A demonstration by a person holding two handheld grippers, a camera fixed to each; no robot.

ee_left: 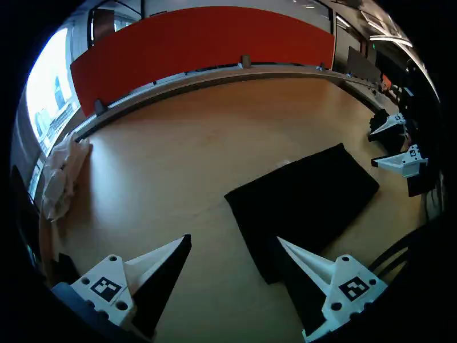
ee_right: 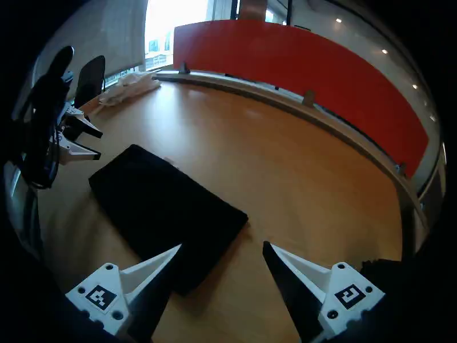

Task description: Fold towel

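Observation:
A black towel [ee_left: 303, 200] lies folded flat as a rectangle on the wooden table [ee_left: 188, 154]. My left gripper [ee_left: 234, 248] hangs open above the table, its right finger over the towel's near corner. Farther off at the right edge of the left gripper view, the right gripper [ee_left: 391, 146] is open just past the towel's far end. In the right gripper view the towel [ee_right: 165, 208] lies left of centre and my right gripper [ee_right: 223, 251] is open over its near corner, empty. The left gripper [ee_right: 85, 140] shows at the far left, open beside the towel.
A crumpled white cloth [ee_left: 63, 168] lies at the table's left edge, seen again at the far corner as the white cloth [ee_right: 128, 88]. A red partition [ee_left: 200, 48] runs along the table's back edge. A dark chair [ee_right: 91, 77] stands by the window.

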